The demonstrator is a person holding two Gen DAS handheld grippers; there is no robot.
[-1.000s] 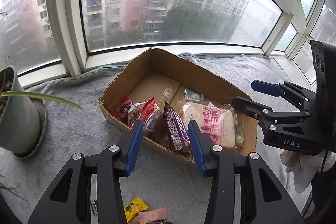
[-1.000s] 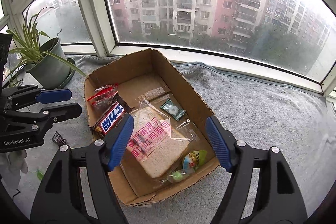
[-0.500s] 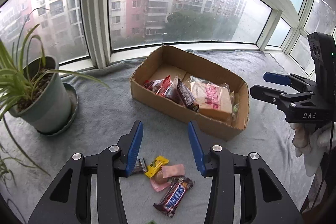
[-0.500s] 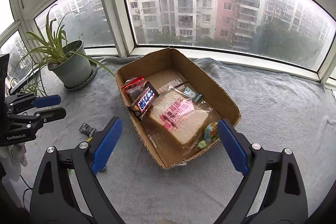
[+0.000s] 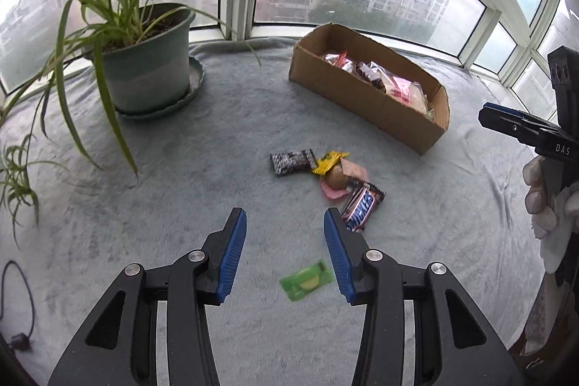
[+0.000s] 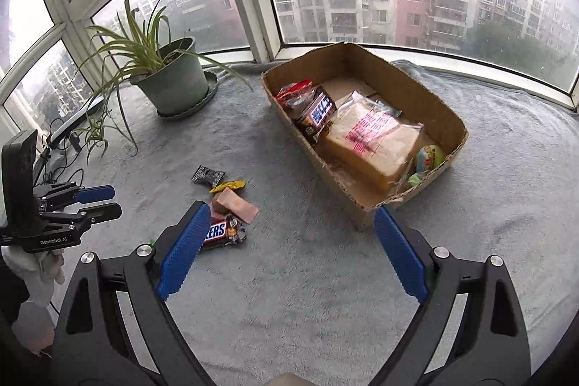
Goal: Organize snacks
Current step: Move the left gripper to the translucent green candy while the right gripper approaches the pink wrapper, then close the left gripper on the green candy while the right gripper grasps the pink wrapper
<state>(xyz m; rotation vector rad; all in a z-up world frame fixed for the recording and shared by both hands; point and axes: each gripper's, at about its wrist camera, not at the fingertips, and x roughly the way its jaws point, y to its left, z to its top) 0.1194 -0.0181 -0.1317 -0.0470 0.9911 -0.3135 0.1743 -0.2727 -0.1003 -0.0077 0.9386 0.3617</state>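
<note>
On the left stands a potted plant (image 5: 144,67) in a green pot on a saucer, its long leaves arching over the grey blanket (image 5: 202,140) that covers the window ledge; a black cable (image 5: 21,306) lies at the far left edge. The left claw (image 5: 286,227) hangs above bare blanket with its blue pads part-way apart and nothing between them. Just ahead of it lies a loose cluster of snacks: a black-and-white packet (image 5: 292,161), touching it a yellow wrapper (image 5: 330,161), then a pink packet (image 5: 343,179) with a brown round sweet on it, and a Snickers bar (image 5: 362,207) beside the claw's right finger; nearer the camera a green sachet (image 5: 307,280) lies alone (blurred, print unreadable). Further right, the cardboard box (image 6: 448,118) sits near the window, holding a red wrapper (image 6: 293,89), a second chocolate bar (image 6: 318,109), a bagged slice of bread (image 6: 372,140) and a small green-and-yellow packet (image 6: 429,158) in the near corner. The right claw (image 6: 289,223) is empty; its jaws have just been opening and now stand wide, one finger over the Snickers bar, the other by the box's near corner; a white-gloved hand (image 5: 542,201) grips its handle.
</note>
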